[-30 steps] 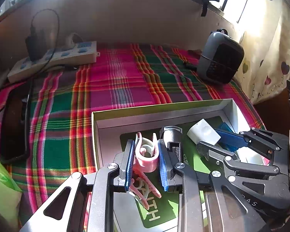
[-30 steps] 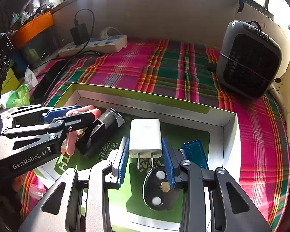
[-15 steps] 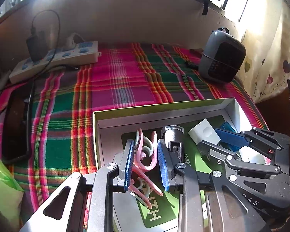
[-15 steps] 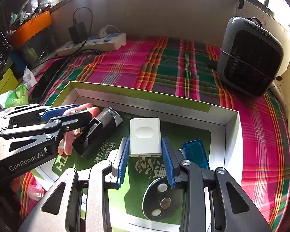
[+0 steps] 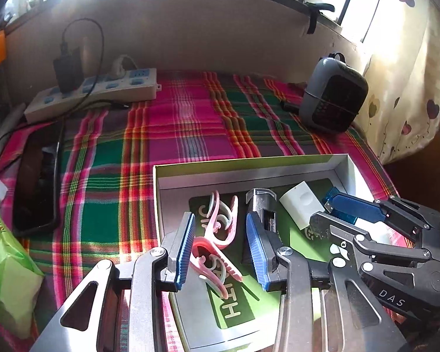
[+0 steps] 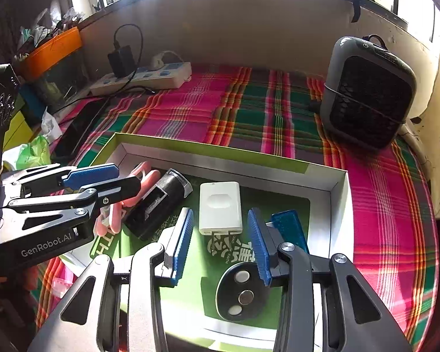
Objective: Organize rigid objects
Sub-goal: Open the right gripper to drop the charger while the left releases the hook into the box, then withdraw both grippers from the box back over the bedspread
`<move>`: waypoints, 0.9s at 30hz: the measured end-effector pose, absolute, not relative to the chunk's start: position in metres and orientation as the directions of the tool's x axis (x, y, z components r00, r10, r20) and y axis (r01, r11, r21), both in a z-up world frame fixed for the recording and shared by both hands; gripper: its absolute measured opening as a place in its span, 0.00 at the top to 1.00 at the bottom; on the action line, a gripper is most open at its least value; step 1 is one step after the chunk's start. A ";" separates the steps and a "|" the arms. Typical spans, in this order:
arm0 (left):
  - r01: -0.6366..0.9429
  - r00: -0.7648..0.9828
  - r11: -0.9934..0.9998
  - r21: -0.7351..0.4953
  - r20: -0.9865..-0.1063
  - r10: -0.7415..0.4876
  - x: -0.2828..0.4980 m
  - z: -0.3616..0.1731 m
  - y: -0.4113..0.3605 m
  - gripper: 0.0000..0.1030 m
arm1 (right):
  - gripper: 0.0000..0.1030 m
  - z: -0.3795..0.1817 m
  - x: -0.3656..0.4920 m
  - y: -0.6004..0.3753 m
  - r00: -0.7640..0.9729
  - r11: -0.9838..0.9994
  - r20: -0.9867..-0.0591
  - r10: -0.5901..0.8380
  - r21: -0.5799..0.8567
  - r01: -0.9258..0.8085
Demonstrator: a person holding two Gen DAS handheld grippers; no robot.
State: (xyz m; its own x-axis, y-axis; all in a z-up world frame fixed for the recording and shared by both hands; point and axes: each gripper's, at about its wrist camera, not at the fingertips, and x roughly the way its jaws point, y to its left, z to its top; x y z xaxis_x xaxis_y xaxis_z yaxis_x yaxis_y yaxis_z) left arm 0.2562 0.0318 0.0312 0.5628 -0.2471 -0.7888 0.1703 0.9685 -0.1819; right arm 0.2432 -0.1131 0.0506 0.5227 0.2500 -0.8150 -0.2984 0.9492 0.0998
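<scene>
Your left gripper (image 5: 221, 249) wide open around the pink clip (image 5: 220, 228), your right gripper (image 6: 220, 243) wide open around the white plug (image 6: 220, 206), both holding nothing, inside the box (image 6: 228, 158)

A surface covered by a pink, green and red plaid cloth (image 6: 249, 117) holds an open shallow cardboard box (image 6: 220, 152) at its near edge. A white power strip (image 5: 102, 91) lies along the far left, a grey space heater (image 6: 366, 99) stands far right, and a dark phone (image 5: 35, 187) lies at left.
</scene>
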 end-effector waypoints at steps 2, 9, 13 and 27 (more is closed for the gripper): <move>0.170 0.571 0.968 -0.185 -0.782 -0.250 0.250 0.036 0.034 0.66 | 0.60 0.054 0.240 -0.115 0.528 0.950 -0.810 0.254 0.105 -0.295; 0.175 0.598 0.965 -0.195 -0.757 -0.262 0.225 0.052 0.037 0.66 | 0.60 0.065 0.223 -0.124 0.546 0.948 -0.792 0.273 0.125 -0.293; 0.176 0.611 0.965 -0.193 -0.747 -0.261 0.208 0.058 0.037 0.65 | 0.60 0.071 0.211 -0.133 0.562 0.950 -0.778 0.281 0.140 -0.280; 0.179 0.632 0.959 -0.220 -0.722 -0.283 0.144 0.061 0.032 0.65 | 0.59 0.080 0.153 -0.162 0.602 0.945 -0.736 0.310 0.171 -0.278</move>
